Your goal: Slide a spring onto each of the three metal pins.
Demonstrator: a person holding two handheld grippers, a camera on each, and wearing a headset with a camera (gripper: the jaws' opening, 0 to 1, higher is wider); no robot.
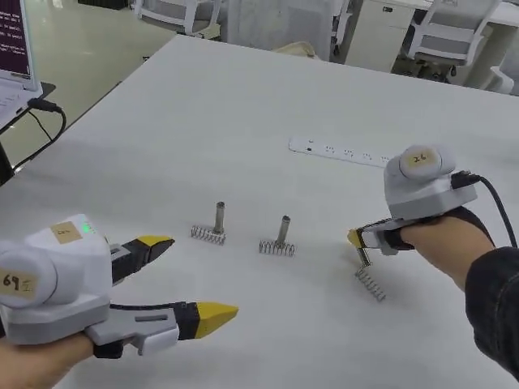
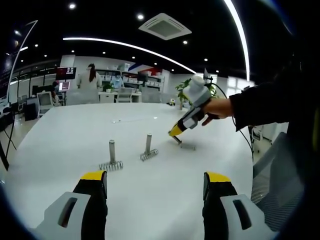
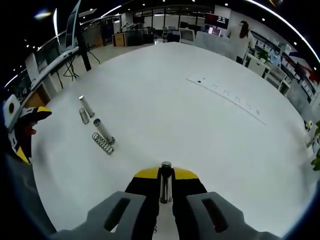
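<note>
The left gripper point(image 1: 186, 277) hangs low over the smooth white tabletop point(image 1: 243, 105) with its yellow-tipped jaws spread wide and nothing between them. The gap looks just as wide in the left gripper view point(image 2: 155, 177). The right gripper point(image 1: 358, 239) is squeezed tight on a short silver metal pin point(image 3: 166, 181), a smooth cylinder sitting straight between the jaws and pointing down toward the table. A loose coiled wire spring point(image 1: 371, 284) lies flat just beside that pin's lower end, can't tell if they touch. Two more steel pins stand upright mid-table, the left pin point(image 1: 219, 215) and the middle pin point(image 1: 284, 228). Each has a ribbed little coil lying at its foot, the left spring point(image 1: 208, 235) and the middle spring point(image 1: 276, 248). A flat white power strip point(image 1: 340, 151) lies further back.
</note>
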